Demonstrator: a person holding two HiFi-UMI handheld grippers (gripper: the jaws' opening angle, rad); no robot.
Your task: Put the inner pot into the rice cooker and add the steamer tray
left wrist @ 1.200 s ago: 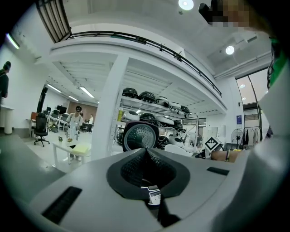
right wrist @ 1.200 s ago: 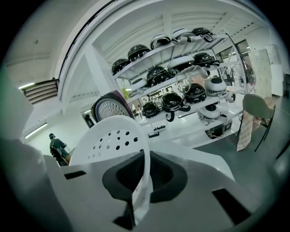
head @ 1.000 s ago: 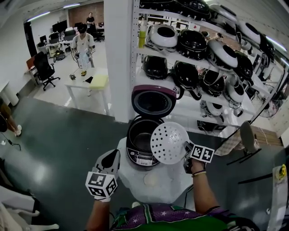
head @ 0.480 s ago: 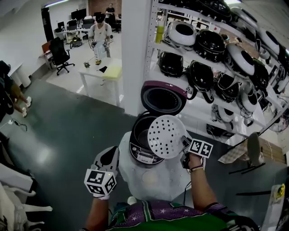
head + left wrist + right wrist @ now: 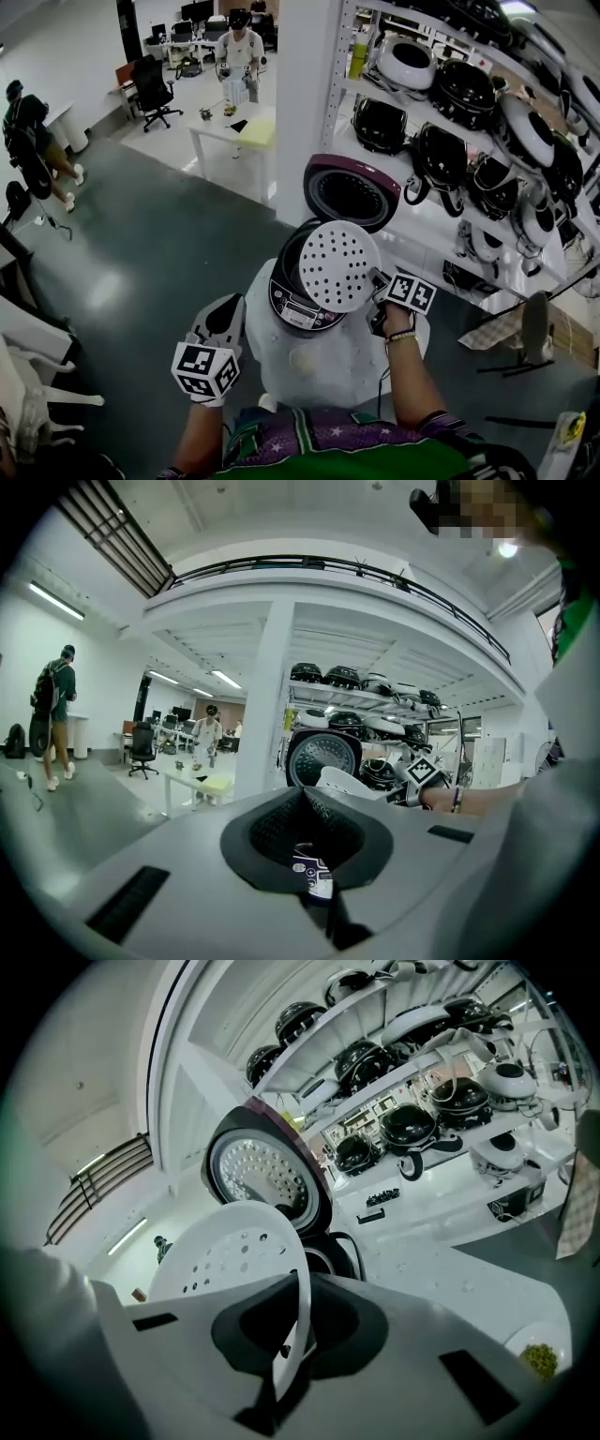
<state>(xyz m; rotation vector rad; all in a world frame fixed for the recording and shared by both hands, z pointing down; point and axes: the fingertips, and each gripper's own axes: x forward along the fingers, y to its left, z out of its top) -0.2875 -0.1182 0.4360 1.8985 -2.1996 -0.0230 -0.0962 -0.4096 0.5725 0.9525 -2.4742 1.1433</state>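
**Steamer tray (image 5: 336,264) above open rice cooker (image 5: 294,310)**

The right gripper (image 5: 375,281) pinches the rim of the one white, holed steamer tray, tilted over the one open rice cooker on the desk (image 5: 323,370). The left gripper (image 5: 223,317), pressed together and empty, hangs nearby. Next: level the tray and lower it in.

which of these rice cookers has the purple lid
The open rice cooker just below the steamer tray: its raised lid is purple-rimmed, while the shelf cookers are black or white.
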